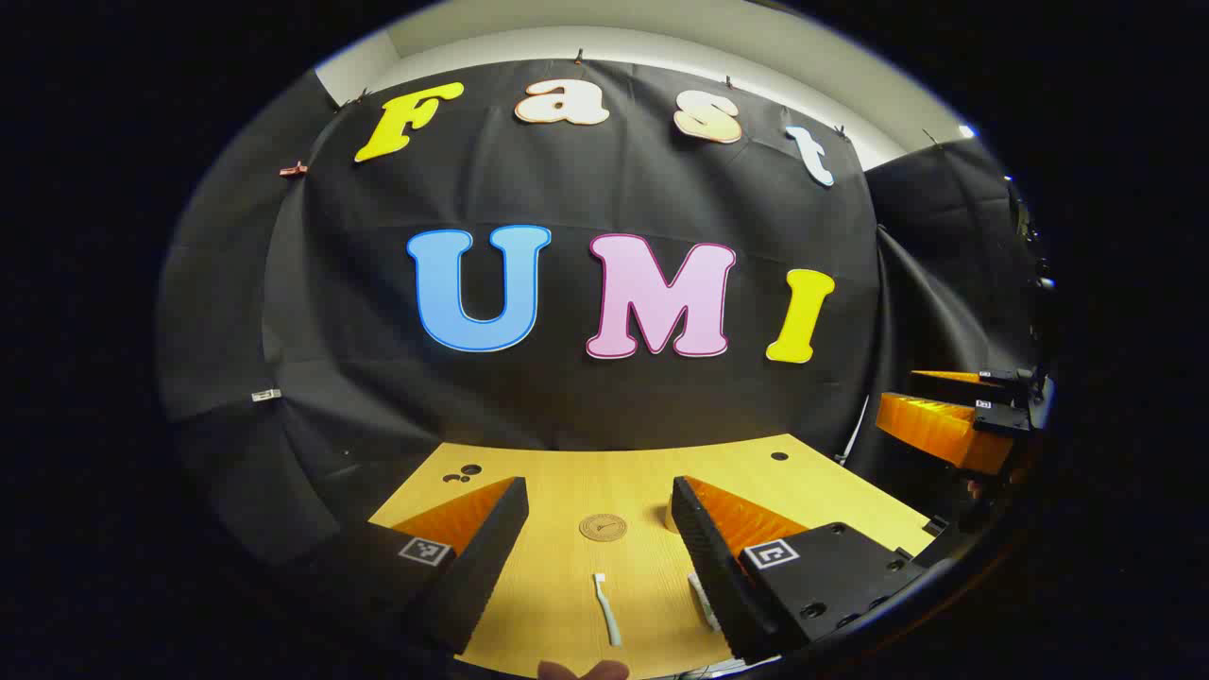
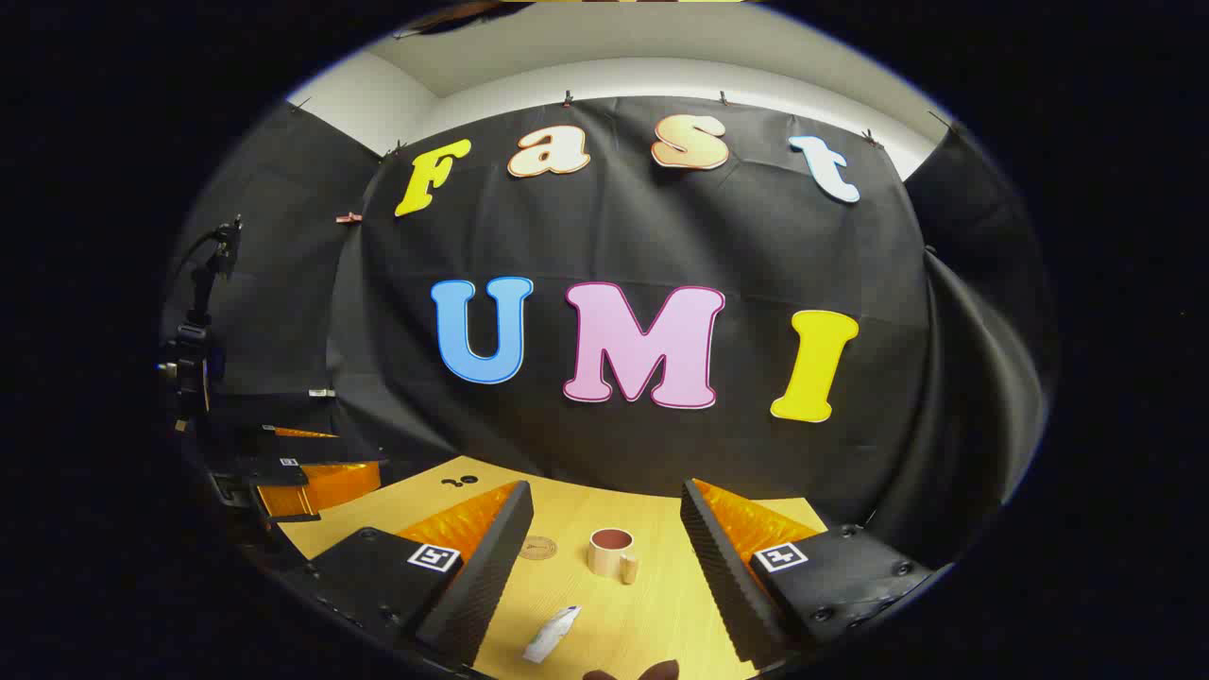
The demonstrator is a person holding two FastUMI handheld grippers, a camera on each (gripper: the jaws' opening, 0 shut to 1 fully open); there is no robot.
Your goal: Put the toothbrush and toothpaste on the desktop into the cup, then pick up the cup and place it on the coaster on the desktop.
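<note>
Left gripper (image 1: 595,557) hanging above the near edge of the wooden desktop (image 1: 567,472), jaws spread wide, nothing between them. Toothbrush (image 1: 605,609) flat on the desk right in that gap, coaster (image 1: 603,527) just beyond it, far edge butting against the black cloth. Right gripper (image 2: 604,567) also wide open and empty, up off the desk. Cup (image 2: 612,552) upright mid-desk, coaster to its left, toothpaste (image 2: 553,634) lying nearer. Plenty of bare wood around everything. Tube print too small to read; square markers on both grippers.
</note>
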